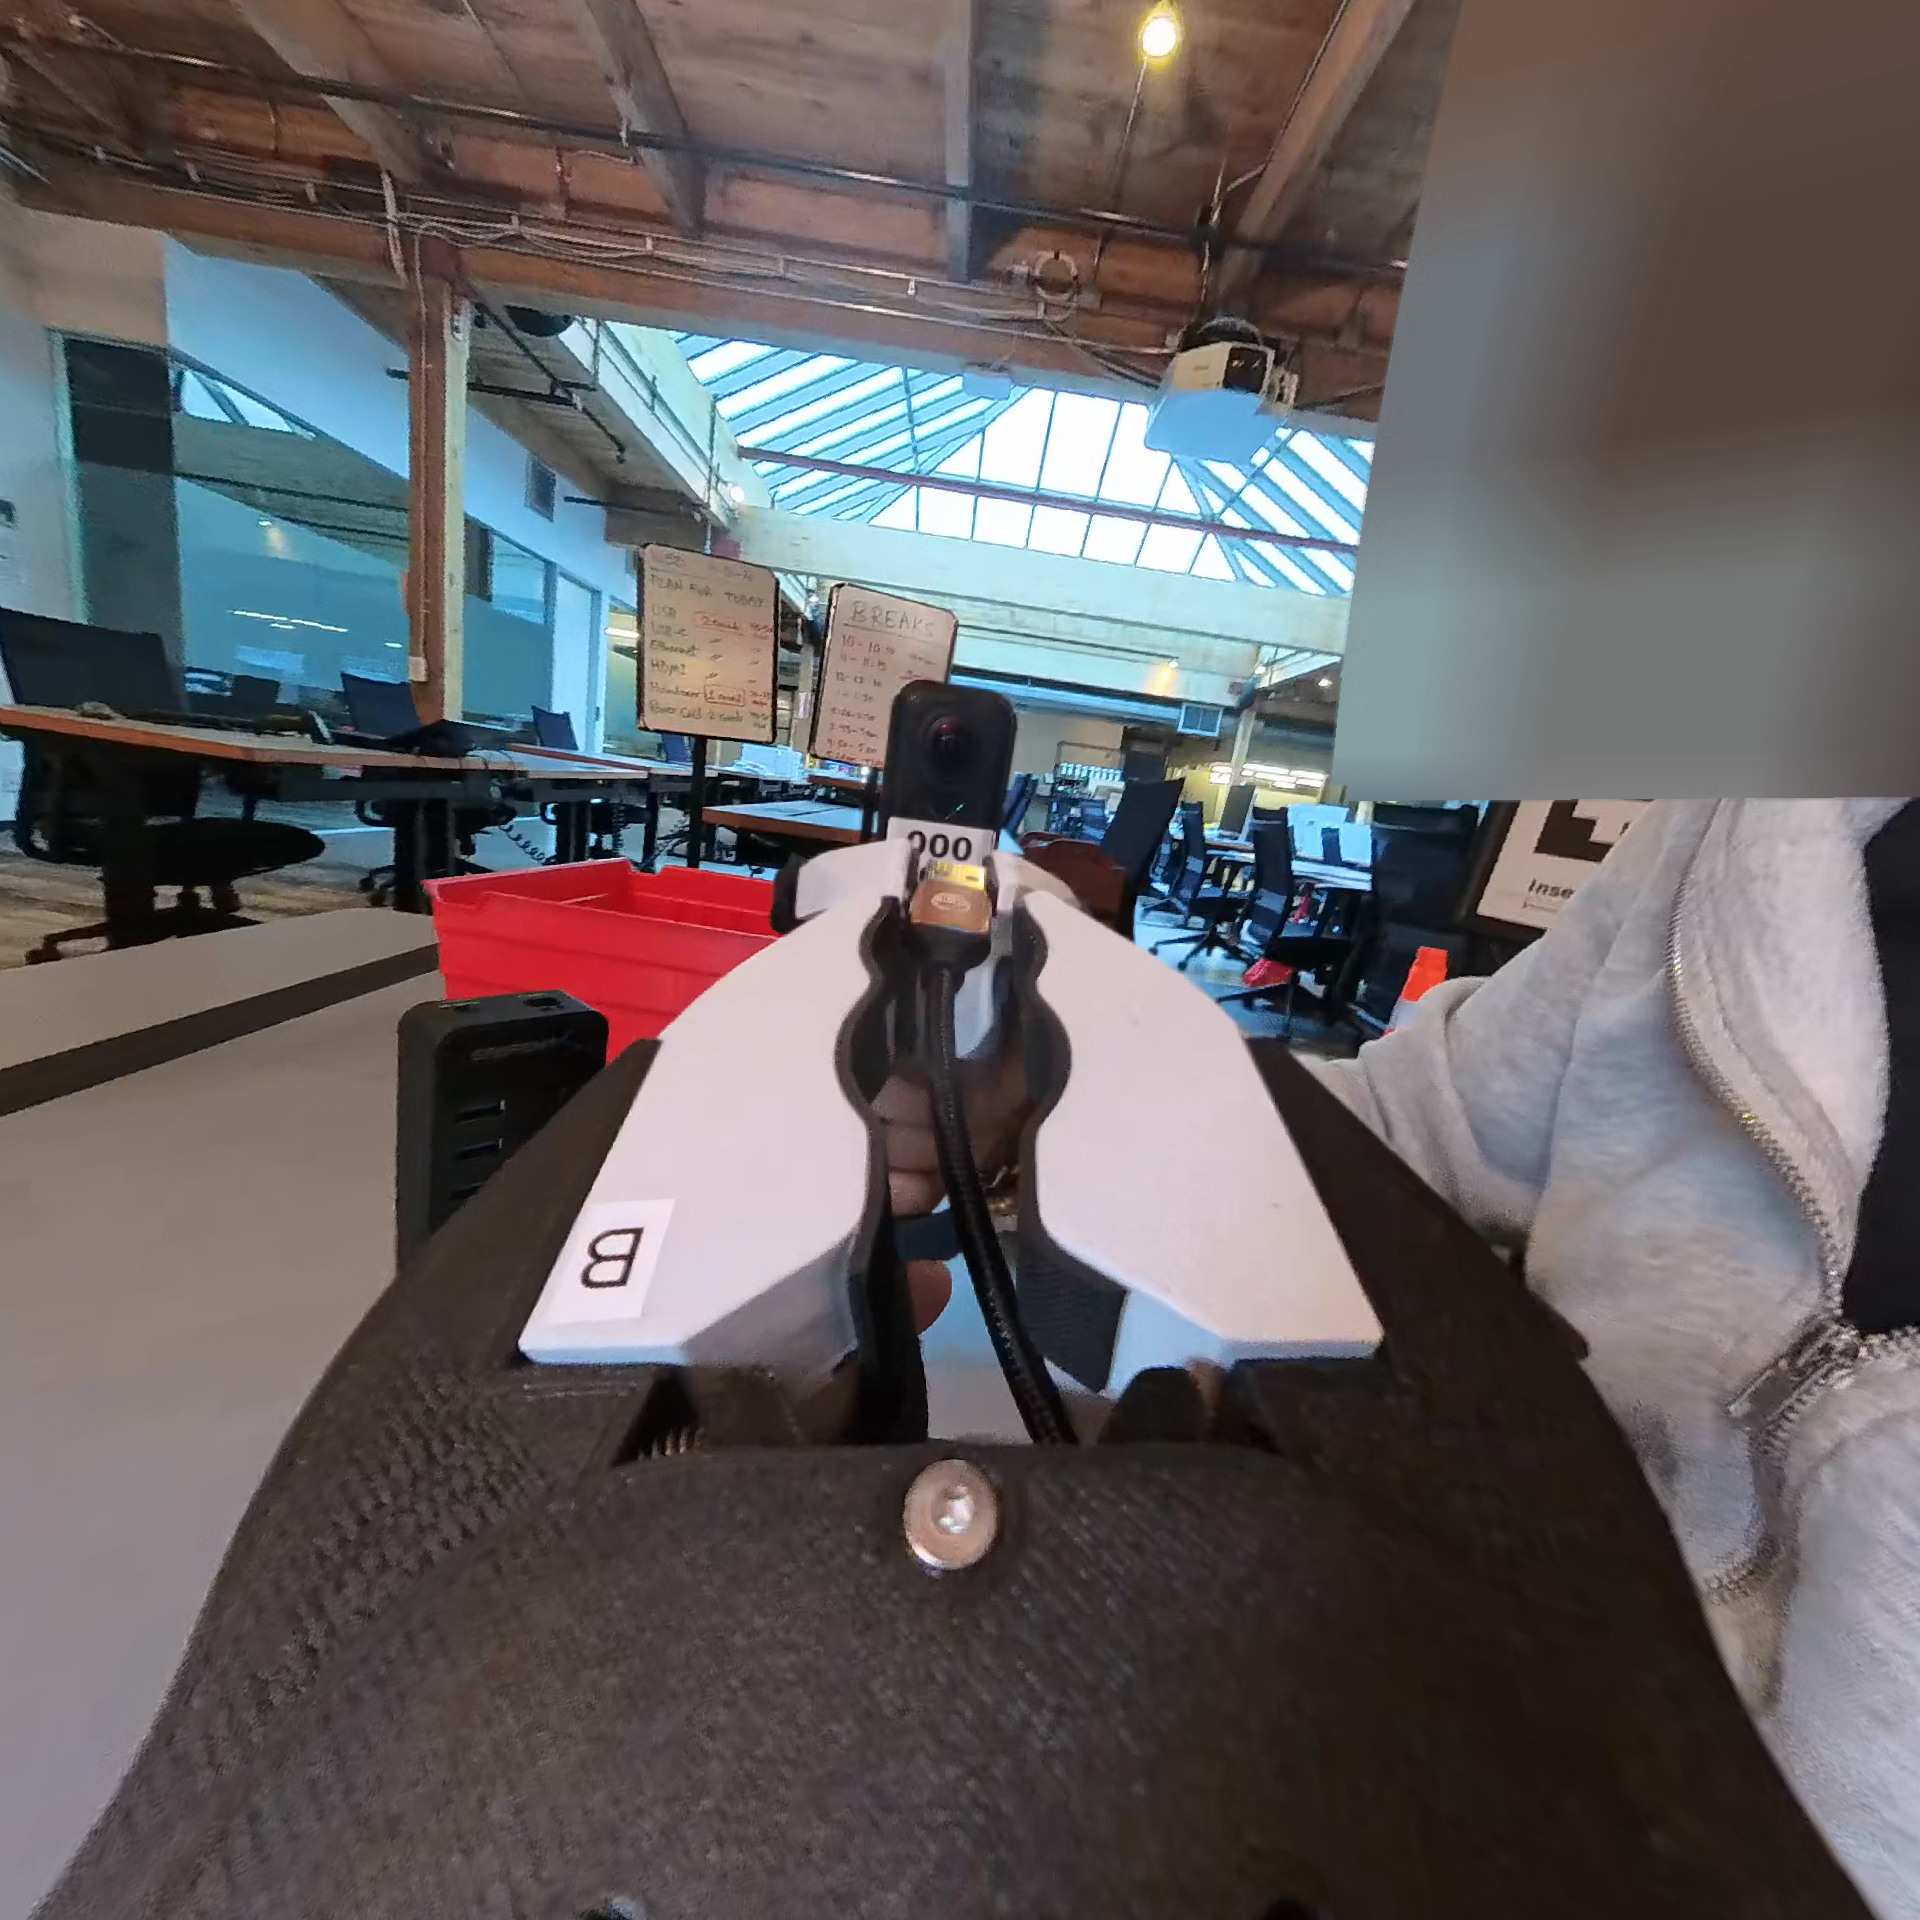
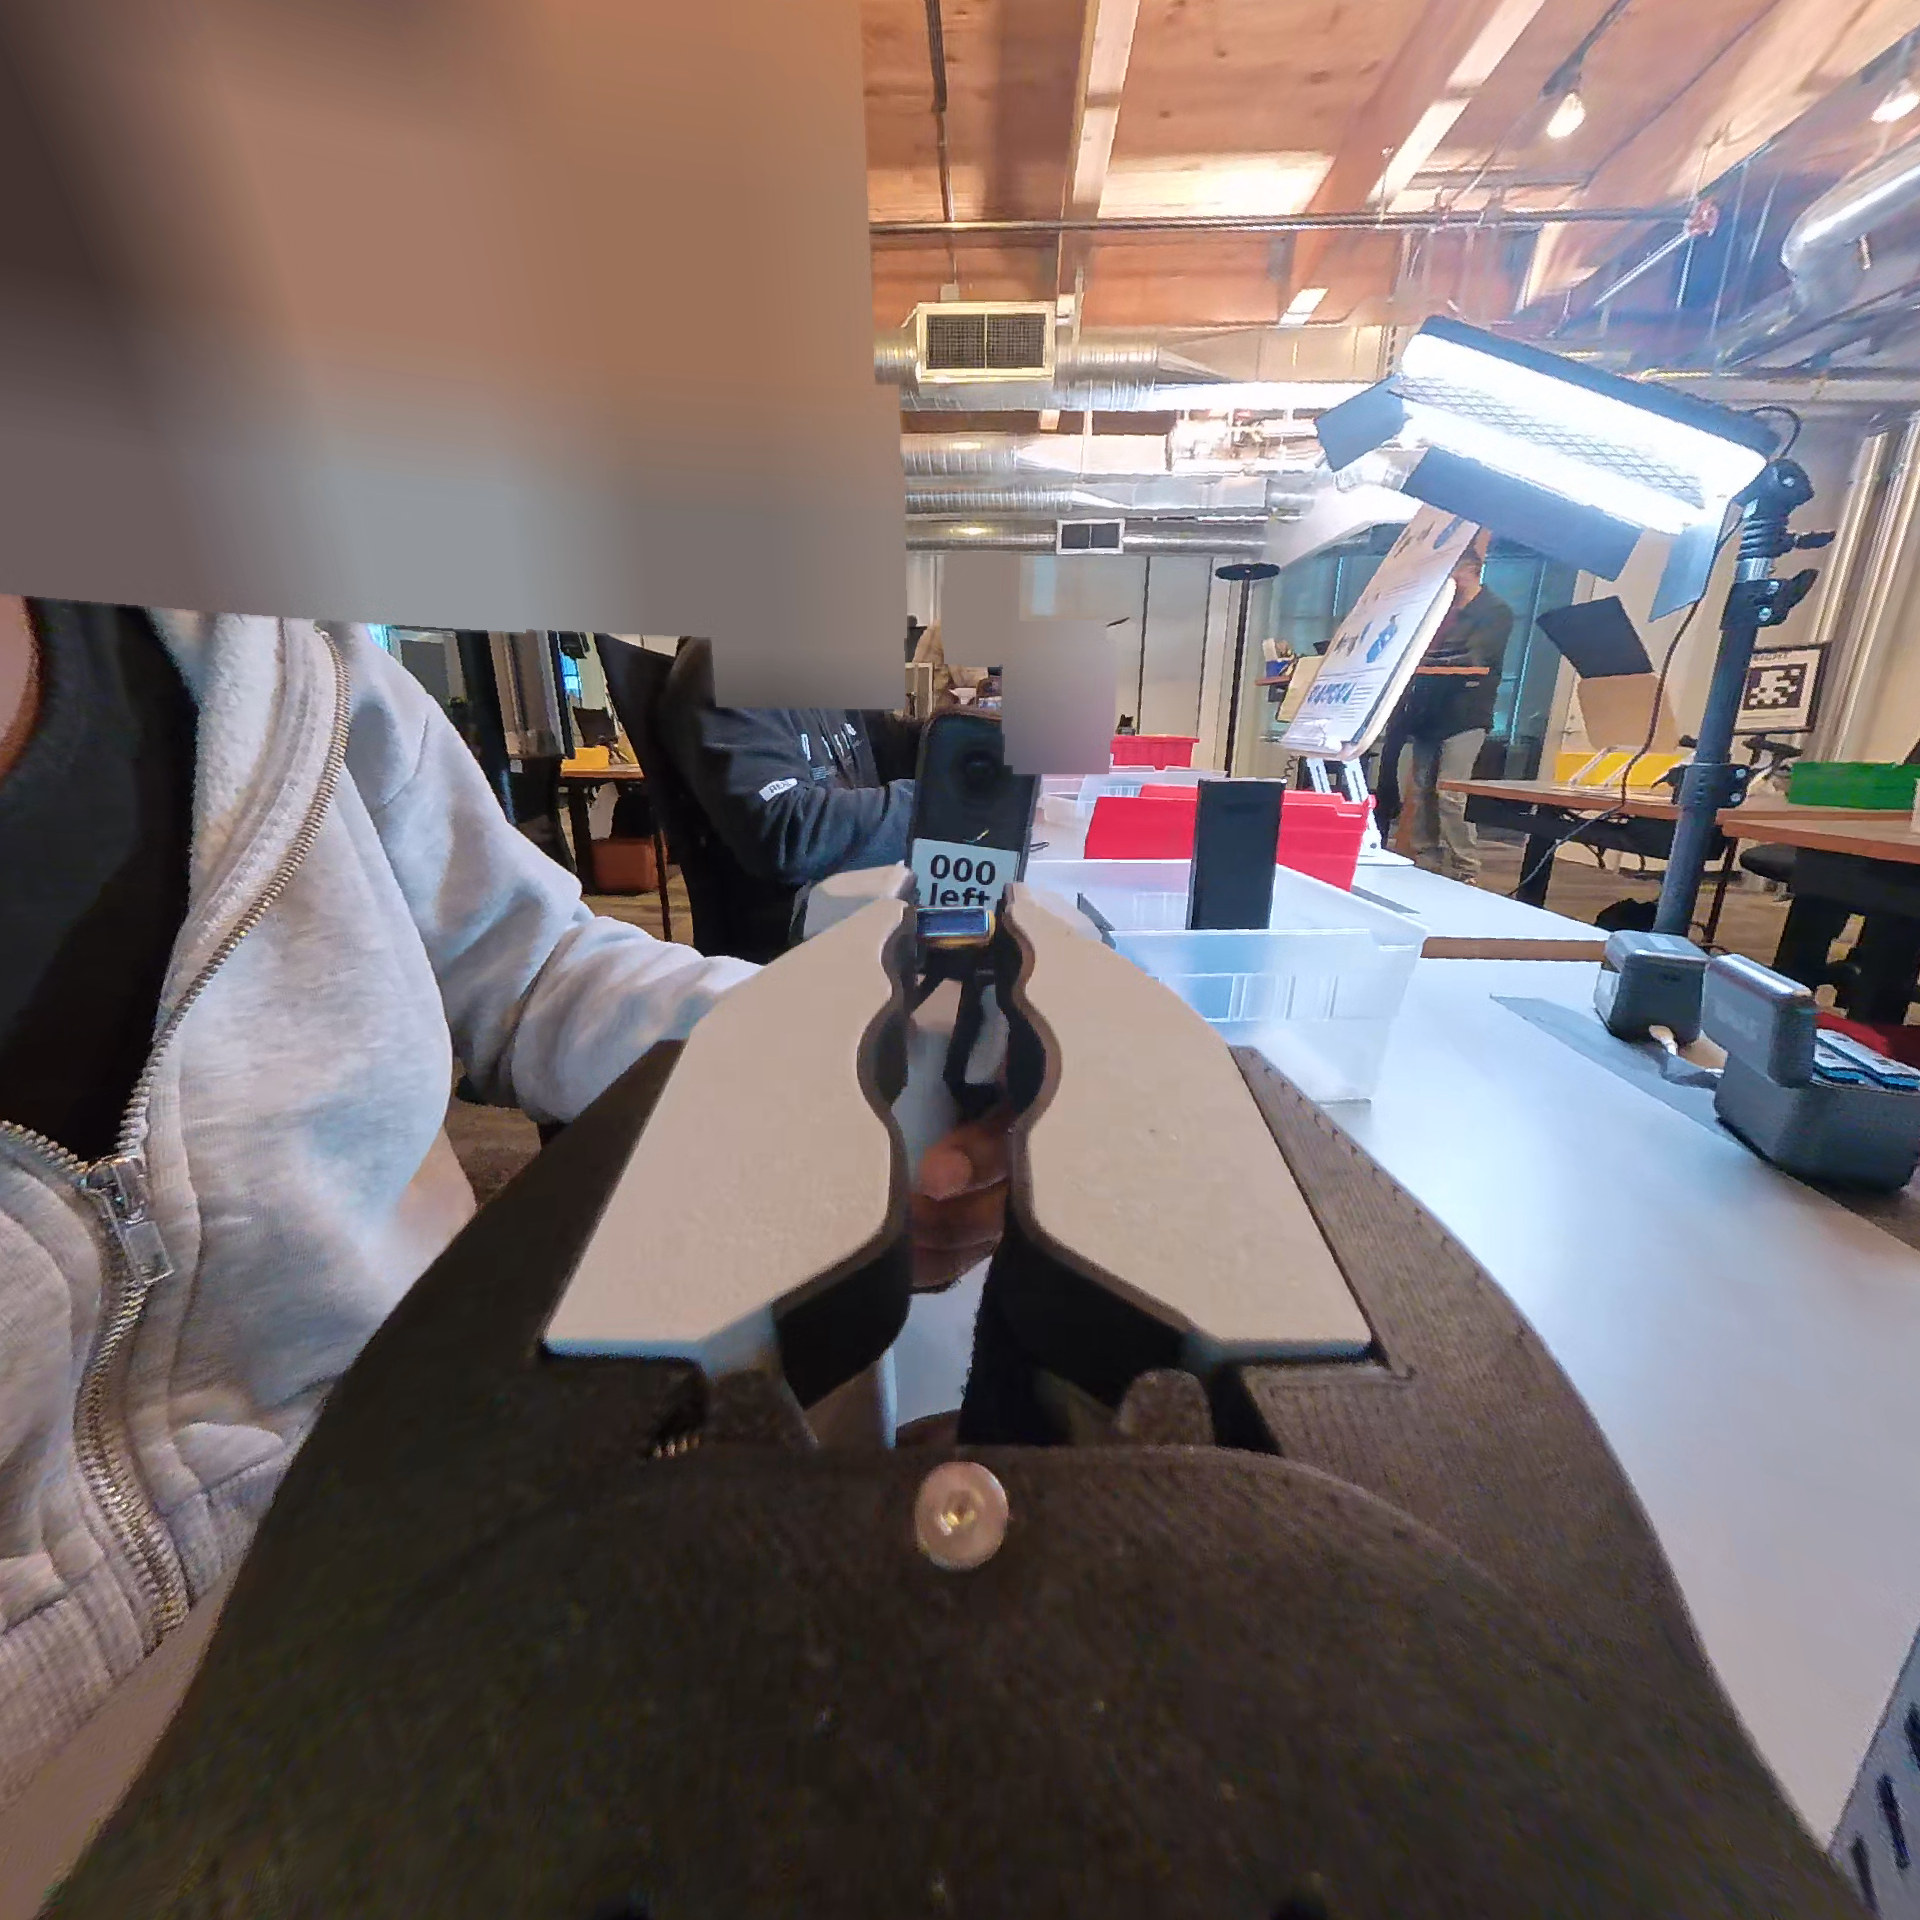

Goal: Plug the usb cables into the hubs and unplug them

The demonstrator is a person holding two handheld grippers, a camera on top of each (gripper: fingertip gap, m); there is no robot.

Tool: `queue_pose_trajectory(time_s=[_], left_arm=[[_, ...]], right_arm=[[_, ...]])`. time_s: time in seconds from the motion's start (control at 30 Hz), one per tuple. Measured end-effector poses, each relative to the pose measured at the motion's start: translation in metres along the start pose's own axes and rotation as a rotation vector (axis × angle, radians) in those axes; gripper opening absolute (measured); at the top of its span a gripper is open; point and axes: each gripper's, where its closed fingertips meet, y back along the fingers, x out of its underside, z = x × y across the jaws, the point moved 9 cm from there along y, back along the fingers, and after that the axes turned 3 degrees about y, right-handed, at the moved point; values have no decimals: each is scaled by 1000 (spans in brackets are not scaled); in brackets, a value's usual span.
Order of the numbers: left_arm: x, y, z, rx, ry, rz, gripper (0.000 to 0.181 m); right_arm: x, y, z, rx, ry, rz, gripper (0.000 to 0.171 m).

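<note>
My left gripper (image 1: pixel 943 904) is shut on a gold USB plug (image 1: pixel 943 902). Its black braided cable (image 1: pixel 987 1247) runs back between the fingers. My right gripper (image 2: pixel 948 930) faces it tip to tip, and its jaws are closed in on the same plug's metal end (image 2: pixel 948 925). Each view shows the other gripper's camera just beyond the tips. A black hub (image 1: pixel 499 1091) stands on the white table (image 1: pixel 187 1299) left of the left gripper. Another black hub (image 2: pixel 1231 868) stands upright in a clear bin (image 2: pixel 1268 977).
A red bin (image 1: pixel 592 935) sits behind the left hub, and more red bins (image 2: pixel 1320 831) sit behind the clear one. Grey devices (image 2: pixel 1787 1070) lie at the table's right. A light on a stand (image 2: pixel 1704 831) rises at the right. The person's grey hoodie (image 1: pixel 1662 1195) is close by. Only a small space, under 4 cm, lies between the two pairs of fingers.
</note>
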Motion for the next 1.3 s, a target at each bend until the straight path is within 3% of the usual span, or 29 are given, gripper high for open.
queue_pose_trajectory(time_s=[0.57, 0.6, 0.67, 0.77, 0.83, 0.97, 1.07, 1.13, 1.23, 1.3], left_arm=[[0, -1, -2, -109, -158, 58, 15], [-1, 0, -1, -144, -172, 68, 16], [-3, 4, 5, -254, -187, 94, 16], [-4, 12, 19, -423, -182, 151, 16], [-3, 16, 25, -504, -178, 168, 16], [-3, 19, 28, -592, -208, 195, 16], [-3, 20, 28, -594, -211, 188, 16], [-2, 19, 28, -593, -212, 202, 16], [-1, 17, 27, -621, -260, 220, 16], [0, 15, 25, -653, -322, 231, 16]], right_arm=[[0, -1, -3, 29, -5, 13, 14], [-3, 1, -4, 59, 28, 39, 16], [-18, 13, -9, 185, 79, 22, 35], [-35, 47, -34, 632, 70, 9, 49], [-29, 68, -49, 847, 27, 127, 58], [5, 70, -60, 810, -48, 570, 68], [28, 63, -61, 781, 10, 760, 59], [37, 64, -65, 818, 37, 793, 32], [38, 63, -68, 826, -16, 735, 28], [35, 58, -67, 830, -99, 607, 28]])
